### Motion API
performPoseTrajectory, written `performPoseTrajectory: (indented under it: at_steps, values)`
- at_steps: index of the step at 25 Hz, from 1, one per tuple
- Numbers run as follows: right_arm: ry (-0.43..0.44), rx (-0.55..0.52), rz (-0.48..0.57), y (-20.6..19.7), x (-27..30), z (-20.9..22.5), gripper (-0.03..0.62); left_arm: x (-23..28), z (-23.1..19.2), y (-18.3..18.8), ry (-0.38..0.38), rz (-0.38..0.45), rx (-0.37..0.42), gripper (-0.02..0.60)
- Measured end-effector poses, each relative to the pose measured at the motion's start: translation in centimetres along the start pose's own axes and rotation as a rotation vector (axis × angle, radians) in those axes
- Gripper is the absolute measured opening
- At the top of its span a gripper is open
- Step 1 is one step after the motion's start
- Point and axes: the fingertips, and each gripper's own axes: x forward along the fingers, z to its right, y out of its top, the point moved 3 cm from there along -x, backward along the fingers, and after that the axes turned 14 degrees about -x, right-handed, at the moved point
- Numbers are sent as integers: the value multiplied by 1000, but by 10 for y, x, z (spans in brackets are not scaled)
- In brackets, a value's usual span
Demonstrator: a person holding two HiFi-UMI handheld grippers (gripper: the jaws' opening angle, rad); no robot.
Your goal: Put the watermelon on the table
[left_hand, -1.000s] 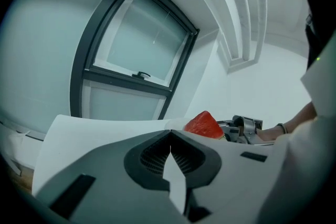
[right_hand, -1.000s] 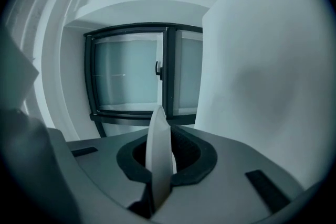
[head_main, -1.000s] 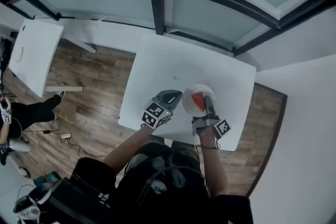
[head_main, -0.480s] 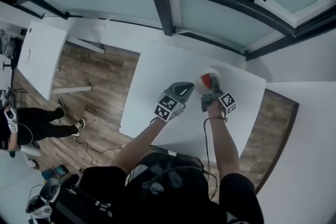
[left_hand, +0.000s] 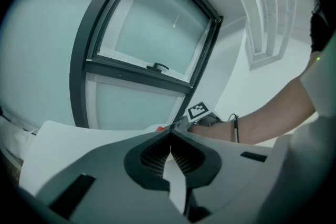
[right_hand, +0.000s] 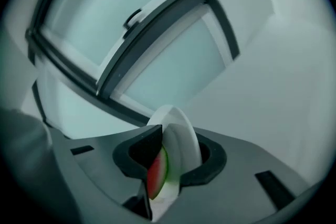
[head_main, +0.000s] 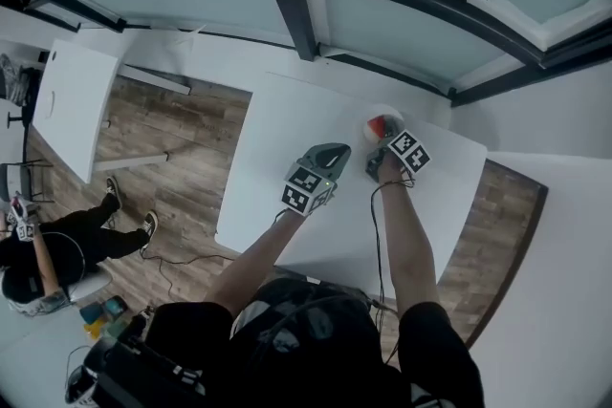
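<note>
Right gripper (right_hand: pixel 170 139) is opening around the plate (right_hand: pixel 184 131) of watermelon (right_hand: pixel 156 176), just carried farther across the table (head_main: pixel 287 139); I'm keeping the left gripper (left_hand: pixel 170 136) pressed together, empty.

In the head view the plate (head_main: pixel 385 115) is largely covered by the right gripper (head_main: pixel 381 139), and the watermelon (head_main: pixel 375 124) is reduced to a small red patch whose outline cannot be made out. Over in the right gripper view everything is smeared by blur. The jaws are being opened with plate and watermelon between them, and the slice is half hidden behind the jaw at frame left. In the left gripper view only a red speck (left_hand: pixel 160 128) is caught past the jaw tips, too small to be named. At the head view's lower left, a person (head_main: pixel 62 246) is clipped by the frame edge.
</note>
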Motion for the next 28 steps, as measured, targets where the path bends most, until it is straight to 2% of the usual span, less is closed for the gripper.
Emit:
performPoseTrajectory:
  at_steps: [3, 5, 6, 8, 10, 14, 17, 19, 24, 28]
  values:
    - [-95, -269, -114, 10, 1, -6, 135, -10, 15, 4, -15, -6, 28, 5]
    - [-176, -469, -161, 14, -3, -3, 188, -20, 28, 8, -32, 4, 49, 5]
    - [-221, -577, -178, 16, -6, 0, 193, -25, 34, 10, -41, 10, 58, 5]
    - [-286, -790, -171, 22, -16, 2, 193, -33, 45, 14, -60, 24, 78, 5]
    - [-265, -926, -102, 27, -32, -4, 192, -43, 51, 15, -71, 39, 92, 5]
    - [-142, -984, 99, 25, -99, -36, 188, -67, 57, 12, -77, 53, 89, 5]
    - [-121, -1034, 259, 23, -177, -68, 148, -95, 67, 13, -97, 89, 62, 5]
    - [-106, -1035, 335, 11, -234, -89, 120, -119, 79, 12, -85, 128, 83, 5]
    - [-62, -923, 481, -20, -341, -117, 20, -152, 110, 9, -33, 218, 205, 5]
    - [-12, -826, 500, -41, -387, -125, 12, -165, 138, 0, -72, 252, 244, 5]
